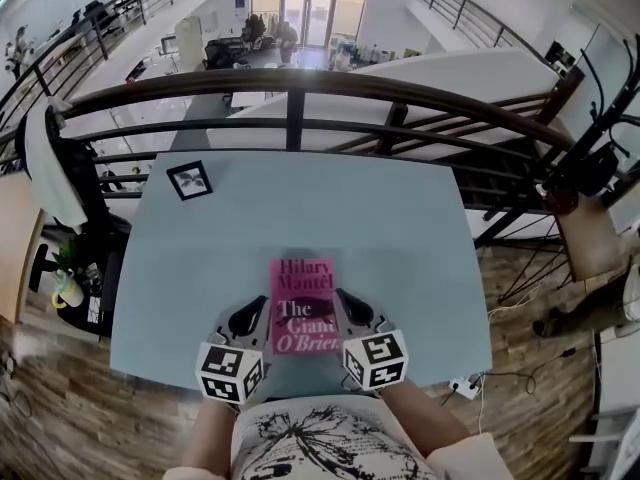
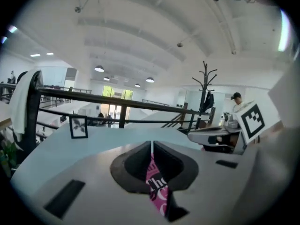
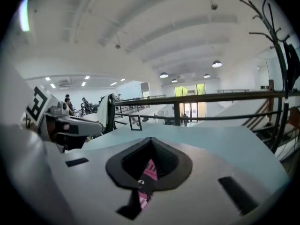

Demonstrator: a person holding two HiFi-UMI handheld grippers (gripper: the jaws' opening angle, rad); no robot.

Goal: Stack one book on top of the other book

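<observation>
A pink book (image 1: 303, 306) lies flat at the near middle of the pale blue table (image 1: 400, 228). Only this one cover shows; I cannot tell whether another book lies under it. My left gripper (image 1: 258, 308) hangs over the book's left edge and my right gripper (image 1: 345, 298) over its right edge. In the left gripper view the left gripper (image 2: 151, 146) has its jaws pressed together, with the pink book (image 2: 157, 186) showing below them. The right gripper (image 3: 151, 142) is likewise shut, a strip of the book (image 3: 150, 168) visible beneath it. Neither holds anything.
A small framed picture (image 1: 189, 180) stands at the table's far left corner. A dark railing (image 1: 300, 83) runs just behind the table's far edge, with a drop to a lower floor beyond. A power strip (image 1: 462, 386) lies on the wooden floor at the right.
</observation>
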